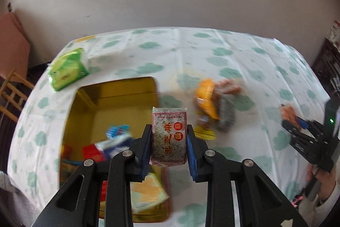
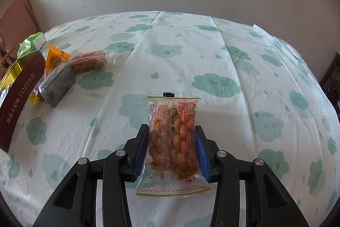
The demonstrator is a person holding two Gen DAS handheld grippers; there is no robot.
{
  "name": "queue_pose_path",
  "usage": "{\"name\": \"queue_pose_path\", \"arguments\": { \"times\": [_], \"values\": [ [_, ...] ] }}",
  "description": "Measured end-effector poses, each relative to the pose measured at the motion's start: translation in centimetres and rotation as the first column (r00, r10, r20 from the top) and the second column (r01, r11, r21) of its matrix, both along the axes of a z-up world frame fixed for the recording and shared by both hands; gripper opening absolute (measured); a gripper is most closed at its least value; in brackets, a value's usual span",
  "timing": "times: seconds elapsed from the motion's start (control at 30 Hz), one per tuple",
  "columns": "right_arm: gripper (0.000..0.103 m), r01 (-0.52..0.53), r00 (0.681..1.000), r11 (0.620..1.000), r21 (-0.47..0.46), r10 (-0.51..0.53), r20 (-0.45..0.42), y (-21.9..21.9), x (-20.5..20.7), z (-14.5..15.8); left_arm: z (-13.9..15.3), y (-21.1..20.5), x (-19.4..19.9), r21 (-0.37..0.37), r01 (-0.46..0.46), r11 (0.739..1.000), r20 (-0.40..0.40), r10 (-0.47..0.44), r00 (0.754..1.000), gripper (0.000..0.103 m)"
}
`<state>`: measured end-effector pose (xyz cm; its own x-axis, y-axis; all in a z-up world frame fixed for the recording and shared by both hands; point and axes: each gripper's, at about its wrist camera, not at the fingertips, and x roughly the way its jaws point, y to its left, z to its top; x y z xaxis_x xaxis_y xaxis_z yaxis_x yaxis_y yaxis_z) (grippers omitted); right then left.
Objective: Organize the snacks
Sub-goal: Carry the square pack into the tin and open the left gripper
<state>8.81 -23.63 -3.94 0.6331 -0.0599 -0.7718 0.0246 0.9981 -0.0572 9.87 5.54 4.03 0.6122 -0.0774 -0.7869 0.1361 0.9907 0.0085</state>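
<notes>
My left gripper (image 1: 169,143) is shut on a black sesame candy block (image 1: 169,137) in a clear wrapper with red print, held in the air over the right edge of the open gold tin box (image 1: 119,90). Several snack packs lie inside the box. My right gripper (image 2: 171,149) is shut on a clear packet of orange coated peanuts (image 2: 173,139), just above the tablecloth. The right gripper (image 1: 295,128) also shows at the right in the left wrist view, with a hand behind it. The box's dark red side (image 2: 19,99) reads TOFFEE.
A small pile lies right of the box: an orange pack (image 2: 55,59), a second peanut packet (image 2: 89,62) and a dark sesame block (image 2: 58,83). A green pack (image 1: 68,69) sits at the table's far left. A wooden chair (image 1: 10,93) stands by the left edge.
</notes>
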Motion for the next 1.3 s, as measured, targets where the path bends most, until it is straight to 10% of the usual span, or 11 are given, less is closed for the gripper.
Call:
{"name": "queue_pose_path", "arguments": {
  "times": [0.5, 1.3],
  "values": [
    [0.046, 0.005, 1.0, 1.0, -0.002, -0.005, -0.001, -0.2, 0.0, 0.0, -4.8, 11.3, 6.2, 0.027, -0.179, 0.983, -0.131, 0.181, 0.975, 0.026],
    [0.05, 0.007, 1.0, 1.0, 0.001, -0.007, -0.002, -0.4, 0.1, -0.1, -7.7, 12.3, 7.4, 0.05, -0.212, 0.976, -0.192, 0.218, 0.957, 0.03]
  ]
}}
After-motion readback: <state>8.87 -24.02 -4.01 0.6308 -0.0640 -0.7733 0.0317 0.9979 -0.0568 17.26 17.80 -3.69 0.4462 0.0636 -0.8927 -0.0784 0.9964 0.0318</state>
